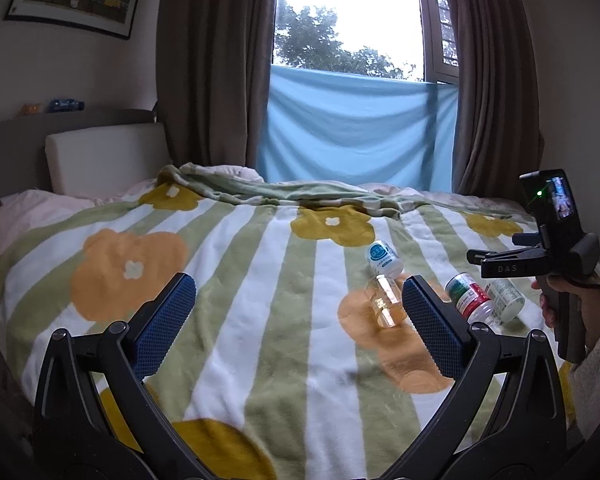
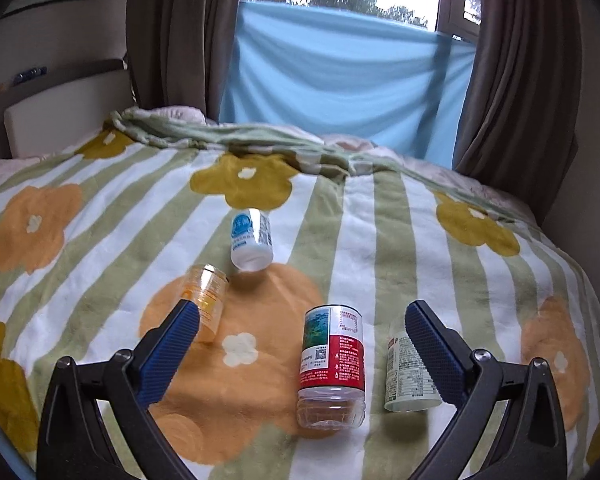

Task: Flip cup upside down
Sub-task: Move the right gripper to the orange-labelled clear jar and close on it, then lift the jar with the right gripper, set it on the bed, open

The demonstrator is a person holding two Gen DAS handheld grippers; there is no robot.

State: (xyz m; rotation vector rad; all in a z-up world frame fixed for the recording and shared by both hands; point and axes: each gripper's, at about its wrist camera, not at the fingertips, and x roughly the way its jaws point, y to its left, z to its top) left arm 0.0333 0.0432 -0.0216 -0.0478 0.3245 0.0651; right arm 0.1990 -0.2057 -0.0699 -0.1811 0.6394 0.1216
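Note:
Several cut-bottle cups stand on the flowered blanket (image 2: pixel 380 240). In the right wrist view: a red-labelled clear cup (image 2: pixel 332 368) between my right fingers, a pale green-labelled one (image 2: pixel 408 376) by the right finger, a clear orange-printed one (image 2: pixel 206 296) behind the left finger, a blue-and-white one (image 2: pixel 252 240) farther off. My right gripper (image 2: pixel 302 334) is open and empty. My left gripper (image 1: pixel 300 304) is open and empty above the blanket; the orange-printed cup (image 1: pixel 384 300) stands just left of its right finger. The right gripper (image 1: pixel 476 258) shows at the right.
A bed with a white headboard (image 1: pixel 104 160) fills the view. Brown curtains (image 1: pixel 216 60) and a blue cloth (image 1: pixel 360 132) hang at the window behind. A folded green blanket edge (image 1: pixel 280 192) lies along the far side. A wall stands at the right.

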